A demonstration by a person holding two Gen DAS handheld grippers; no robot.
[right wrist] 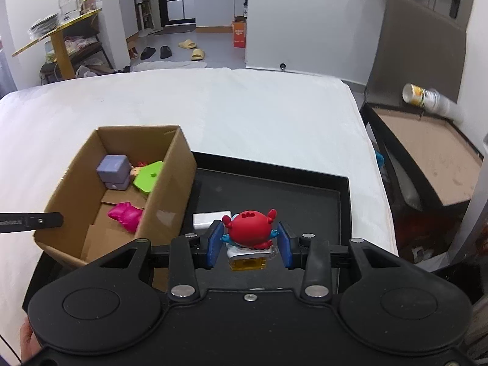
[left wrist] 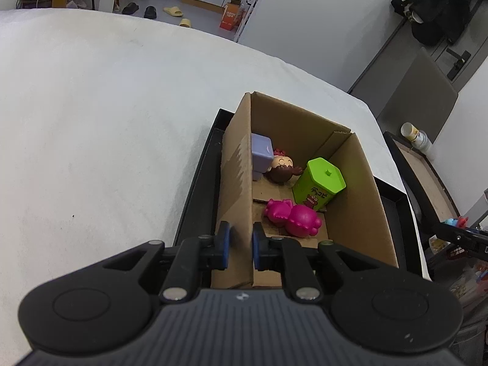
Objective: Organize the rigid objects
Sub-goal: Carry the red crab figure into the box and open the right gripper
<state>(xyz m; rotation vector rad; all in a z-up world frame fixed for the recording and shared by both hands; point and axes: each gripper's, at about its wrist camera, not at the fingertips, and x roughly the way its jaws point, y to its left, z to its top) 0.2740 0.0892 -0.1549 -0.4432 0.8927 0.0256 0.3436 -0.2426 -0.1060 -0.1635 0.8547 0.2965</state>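
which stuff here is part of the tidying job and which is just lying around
Part of the job:
- cardboard box
- red crab toy, held in the right gripper
- pink toy, green container, purple cube, brown-haired figure, all in the box
- left gripper clamped on the box wall
- black tray

Lying about:
- slippers
- orange carton
- tipped can

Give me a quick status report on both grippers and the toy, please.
Left gripper shut on the cardboard box wall. Right gripper shut on the red crab toy, above the black tray. Nothing between toy and box.
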